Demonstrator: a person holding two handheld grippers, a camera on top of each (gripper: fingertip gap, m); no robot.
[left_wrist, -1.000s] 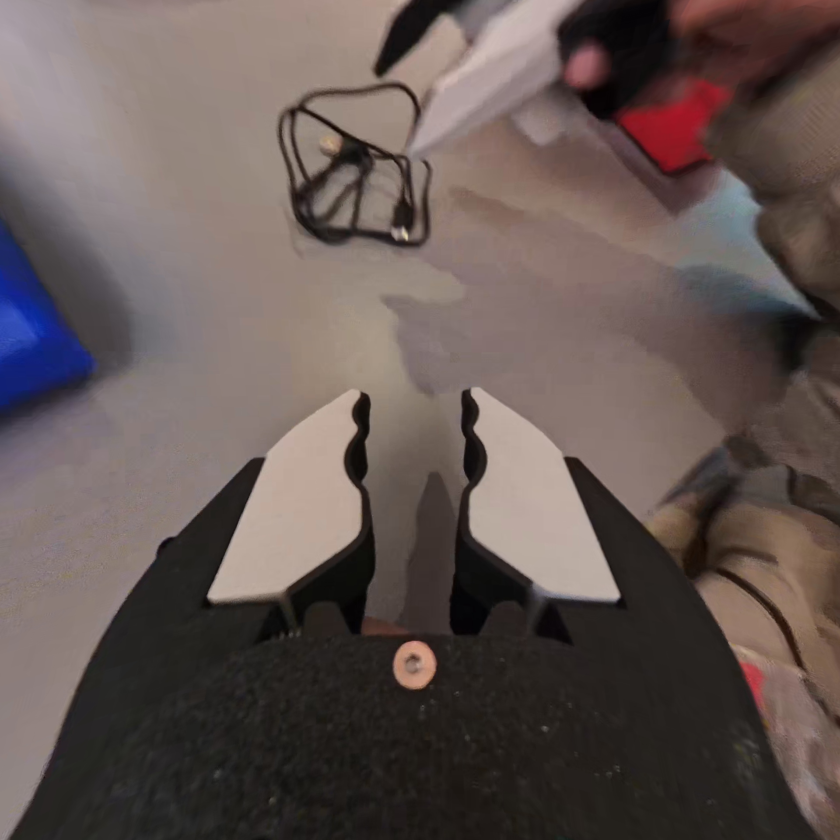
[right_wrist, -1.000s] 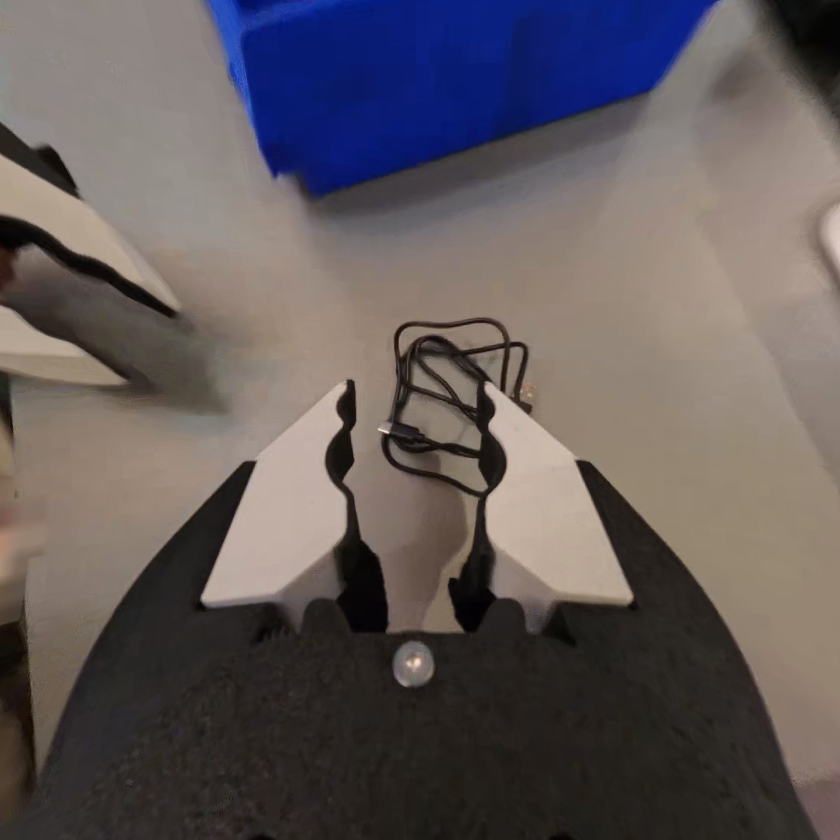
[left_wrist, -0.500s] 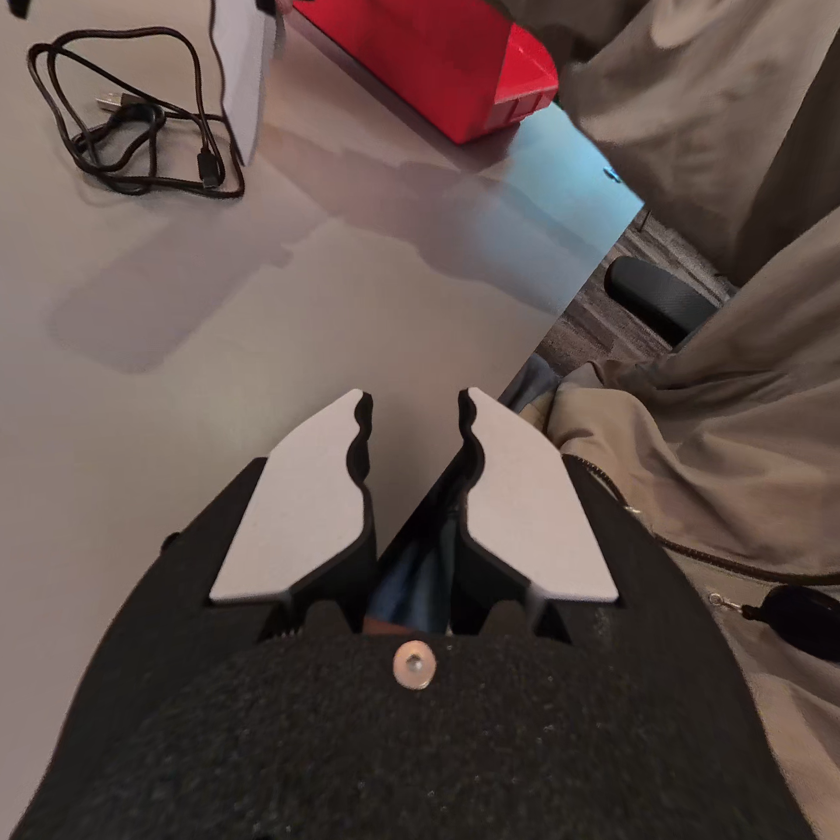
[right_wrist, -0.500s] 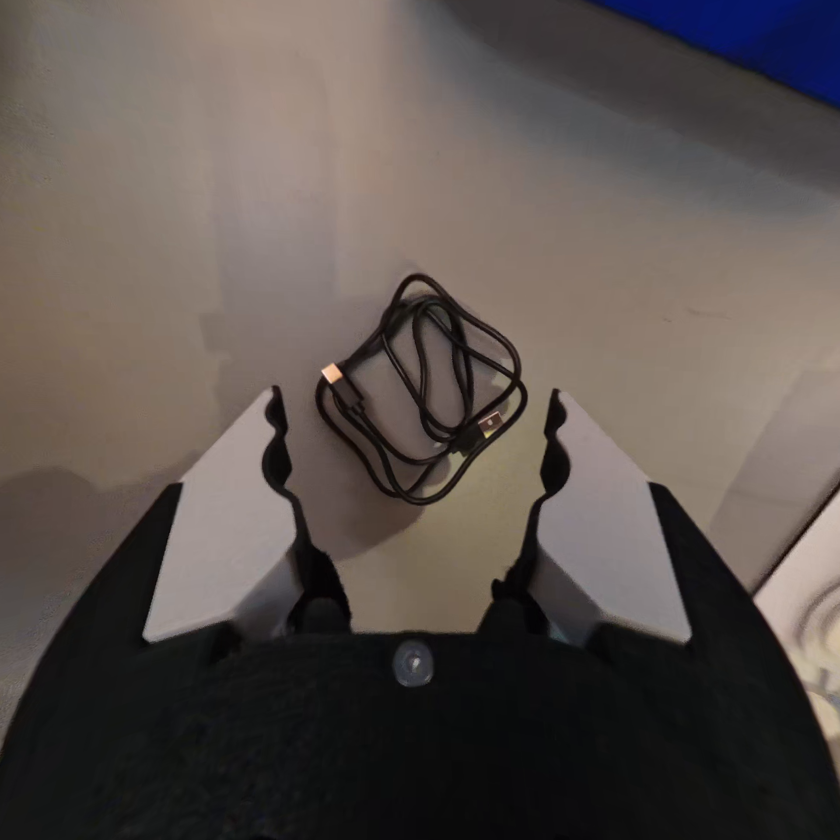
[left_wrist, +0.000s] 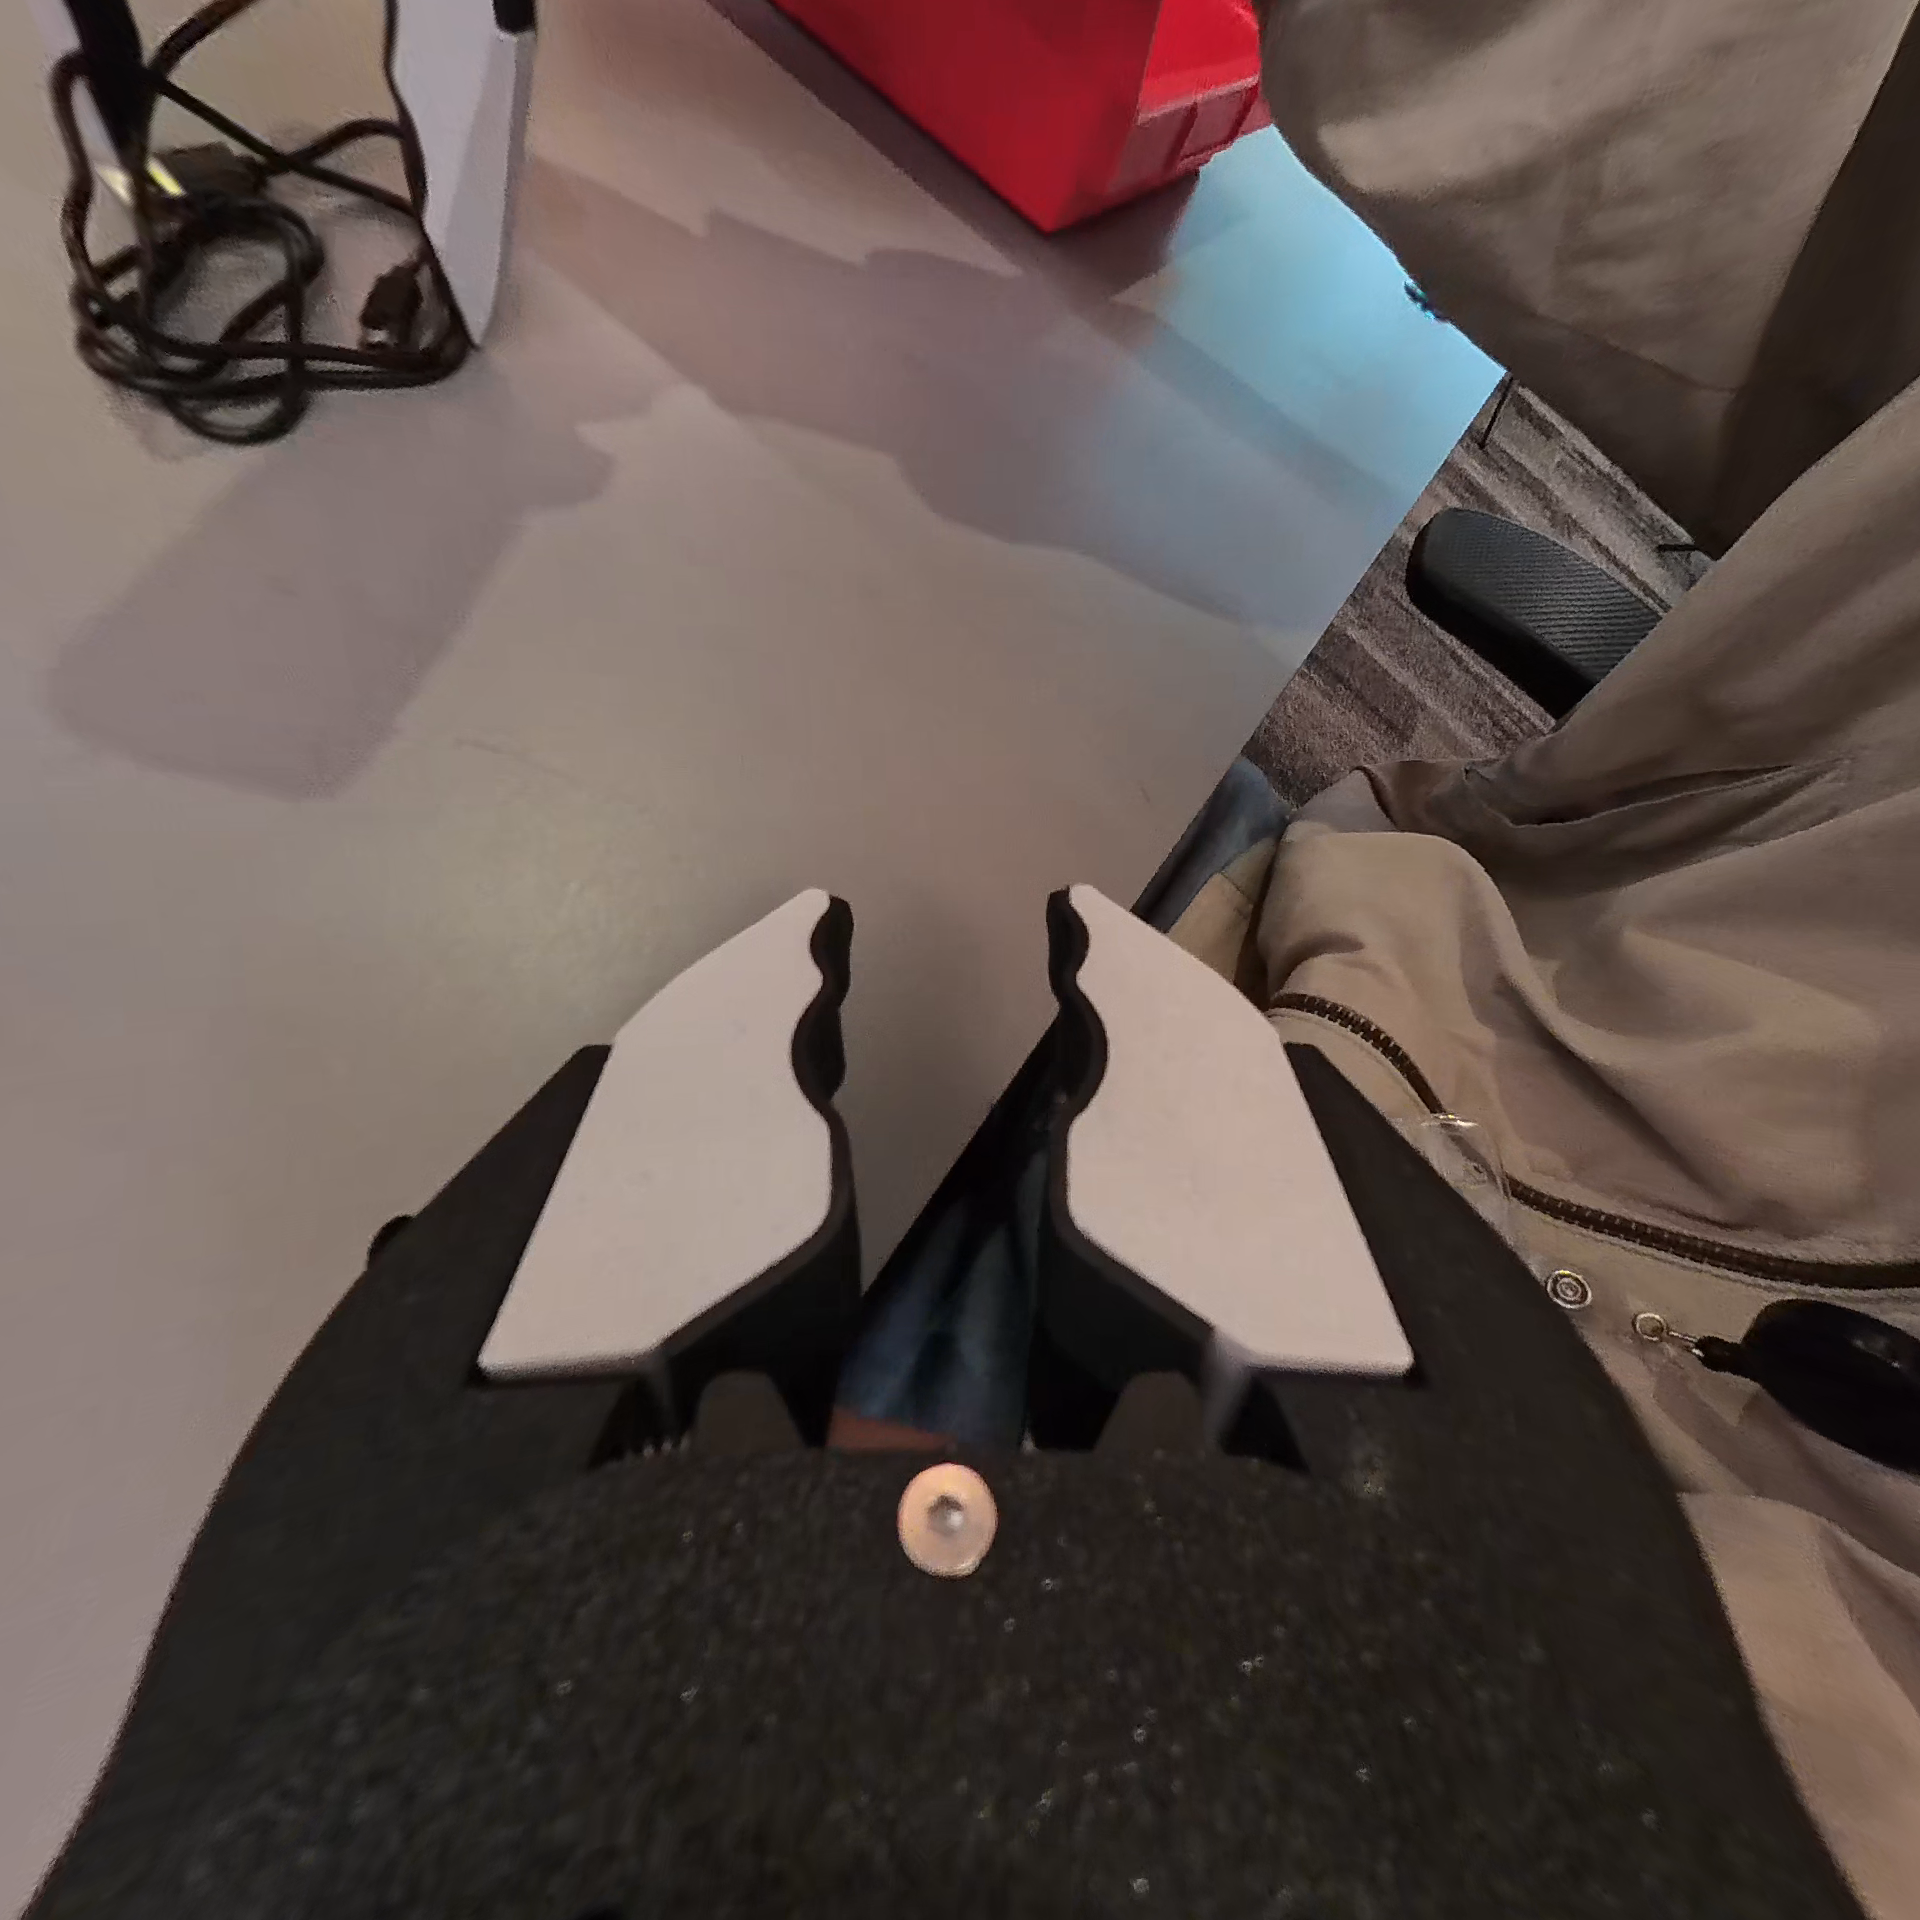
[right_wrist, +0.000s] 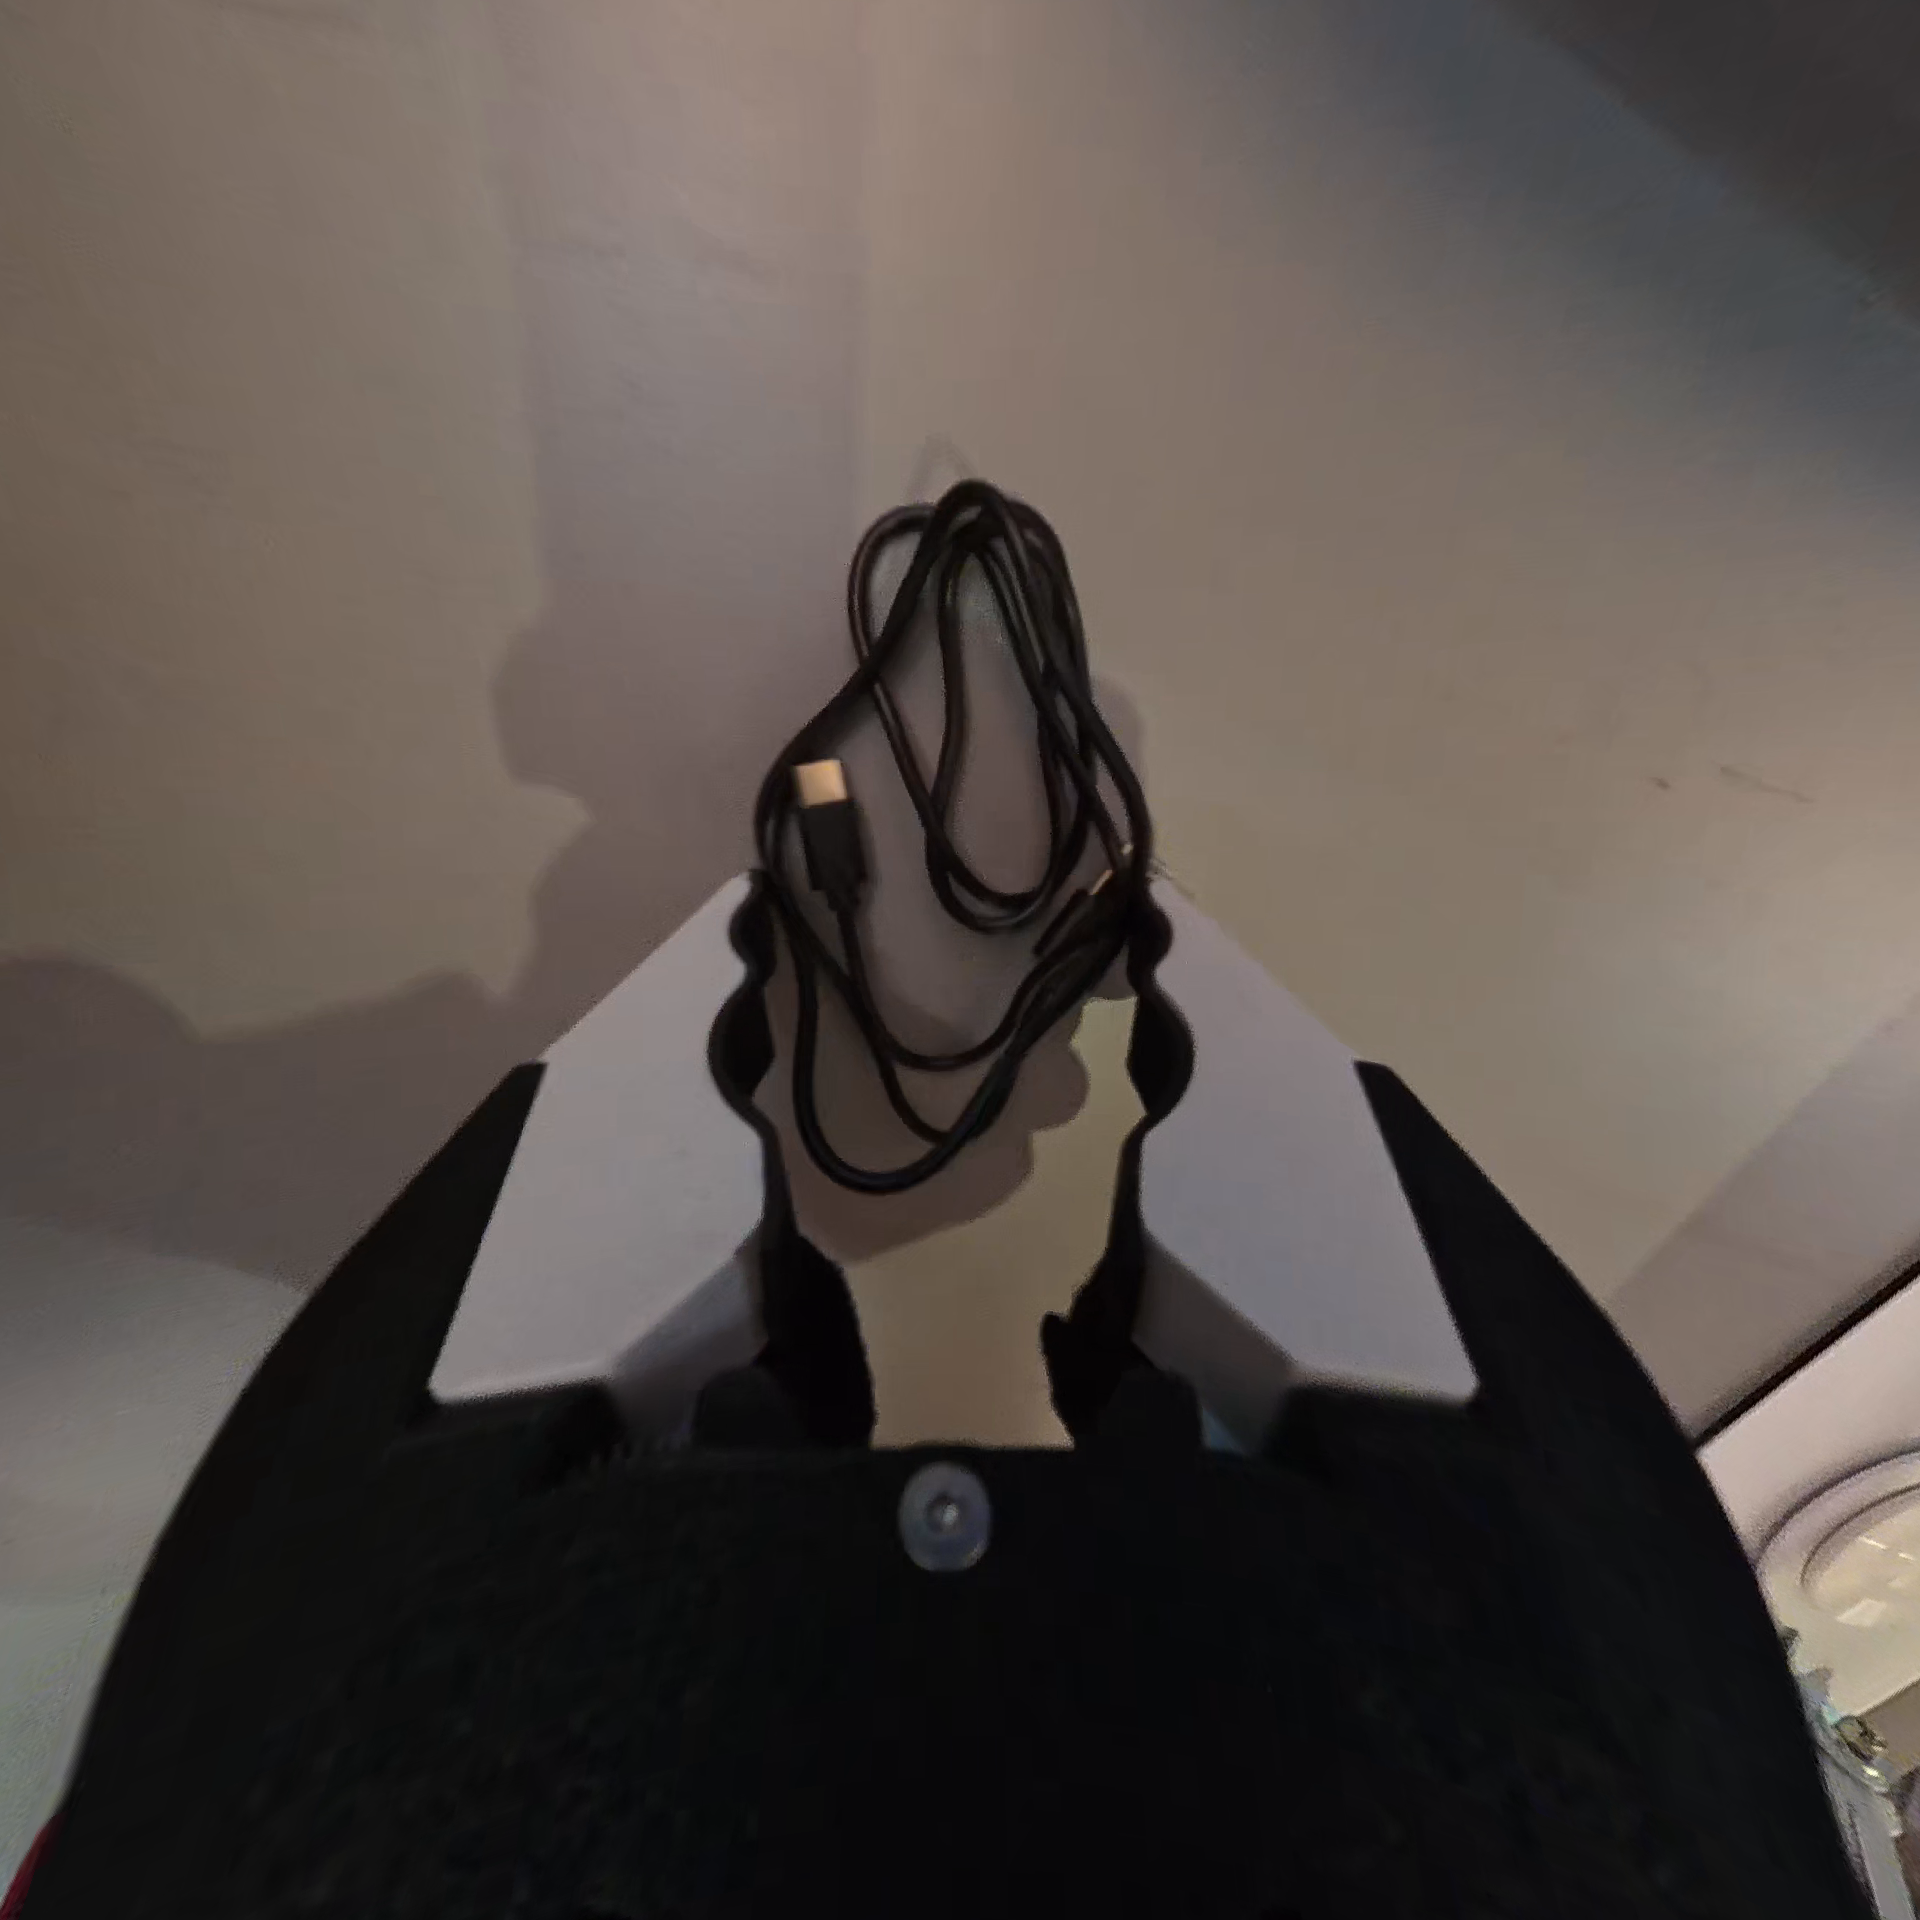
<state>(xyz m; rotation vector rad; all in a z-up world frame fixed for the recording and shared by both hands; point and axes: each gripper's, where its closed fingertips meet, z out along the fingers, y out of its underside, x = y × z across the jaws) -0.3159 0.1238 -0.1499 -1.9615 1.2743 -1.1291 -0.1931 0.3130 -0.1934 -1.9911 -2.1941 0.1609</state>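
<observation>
A coiled black cable (right_wrist: 831, 831) lies on the grey table (right_wrist: 1455, 623). My right gripper (right_wrist: 951, 909) stands over it with a white finger on each side. The coil is squeezed narrow between the fingers and touches both. The left wrist view shows the same cable (left_wrist: 260, 229) at top left, with one white finger (left_wrist: 468, 156) of the right gripper against it. My left gripper (left_wrist: 949, 914) is empty, its jaws a little apart. It hovers over the table's near edge (left_wrist: 1299, 665), next to a person's beige jacket (left_wrist: 1610, 935).
A red bin (left_wrist: 1039, 94) stands at the far side of the table. A black chair armrest (left_wrist: 1527, 603) shows below the table edge. A white surface with a round rim (right_wrist: 1849, 1558) lies beyond the table edge at lower right.
My right gripper has come down over the cable and closed in, squeezing the coil from wide to narrow. My left gripper swung towards the table edge, then stayed put, jaws unchanged.
</observation>
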